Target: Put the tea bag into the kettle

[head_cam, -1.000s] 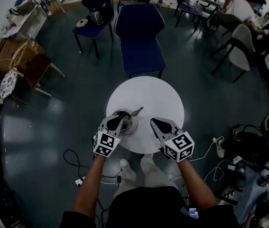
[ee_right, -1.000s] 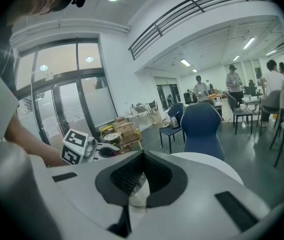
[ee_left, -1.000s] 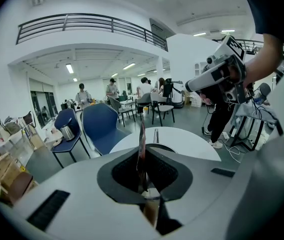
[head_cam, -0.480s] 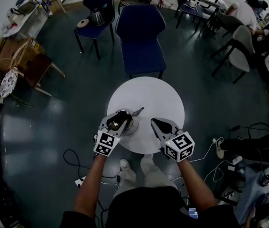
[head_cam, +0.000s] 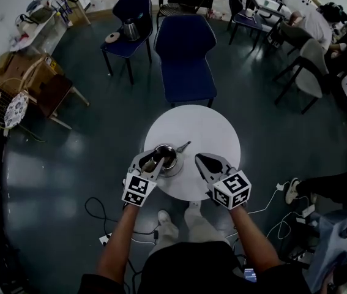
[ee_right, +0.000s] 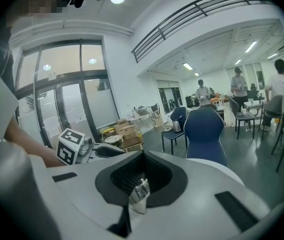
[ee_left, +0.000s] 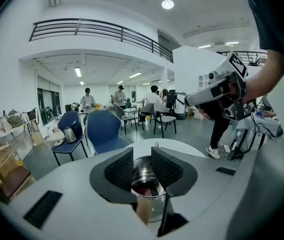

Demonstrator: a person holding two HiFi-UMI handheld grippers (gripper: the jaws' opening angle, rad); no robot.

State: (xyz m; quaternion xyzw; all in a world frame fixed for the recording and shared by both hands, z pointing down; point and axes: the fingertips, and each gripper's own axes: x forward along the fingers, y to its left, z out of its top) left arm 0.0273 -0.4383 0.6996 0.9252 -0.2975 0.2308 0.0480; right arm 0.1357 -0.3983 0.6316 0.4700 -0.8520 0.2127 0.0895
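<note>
Left gripper [ee_left: 142,155]: jaws a narrow way apart, with the ribbed black pads [ee_left: 119,169] facing each other across the gap.
In the gap: a tan, flat, papery tea bag [ee_left: 144,210] low in the frame, hanging long side up-and-down. I cannot tell whether a pad touches it.
Tea bag's place: at the near rim of the kettle [ee_left: 143,176], over its open mouth. A dark reddish patch shows inside.
Kettle: round, polished steel, lid off. In the head view it sits at the lower left of the table [head_cam: 210,130], and its thin spout [head_cam: 183,145] points to the upper right.
Right gripper [ee_right: 142,159]: jaws drawn close, their ribbed faces meeting at the far tips. A small shiny silver shape shows in the slit, and I cannot tell whether it is gripped or lies beyond.
Only in the head view: both grippers side by side, the left gripper [head_cam: 147,163] over the kettle and the right gripper [head_cam: 201,159] just beside it, clear of the spout.
Only in the right gripper view: the left gripper's black-and-white marker cube [ee_right: 71,146], seen side-on at centre left.
Table: round, white and smooth.
Beyond: a blue padded chair [head_cam: 185,54] at upper centre, on a dark glossy floor.
</note>
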